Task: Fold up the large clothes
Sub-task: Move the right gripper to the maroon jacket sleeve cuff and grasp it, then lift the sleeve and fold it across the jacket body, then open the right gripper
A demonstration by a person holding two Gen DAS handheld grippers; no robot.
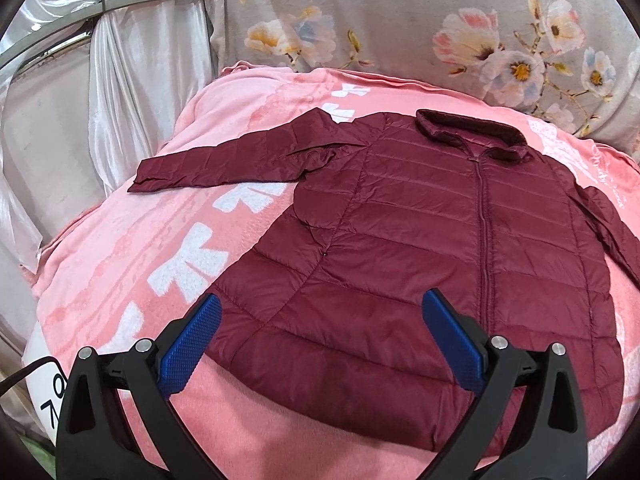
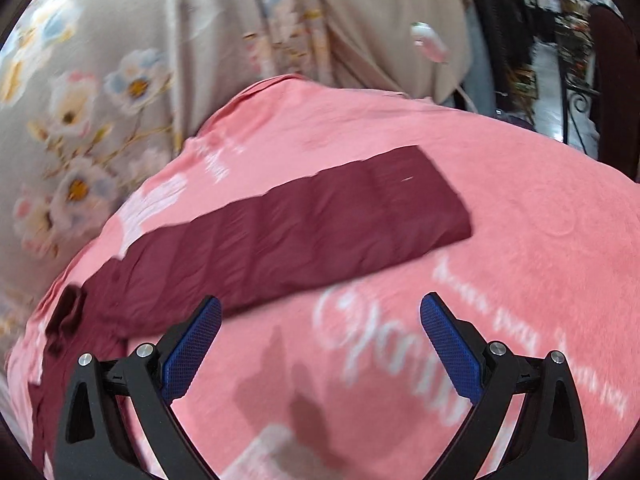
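Maroon quilted jacket [image 1: 420, 248] lies flat, zipped, on a pink blanket [image 1: 120, 248] just ahead of the left gripper [image 1: 320, 340], whose jaws gape wide and hold nothing. White script on the blanket is too blurred to read. Right gripper [image 2: 320, 344], equally wide and empty, hovers near one outstretched sleeve [image 2: 300, 236].

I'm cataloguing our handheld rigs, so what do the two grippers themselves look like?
Both look alike. The left gripper and right gripper each have two black, curved plastic arms with triangular cut-outs and round silver bolt heads at the joints. The jaws carry flat blue pads with a fine knurled, dotted texture. No cables, markings or sleeves show on either.
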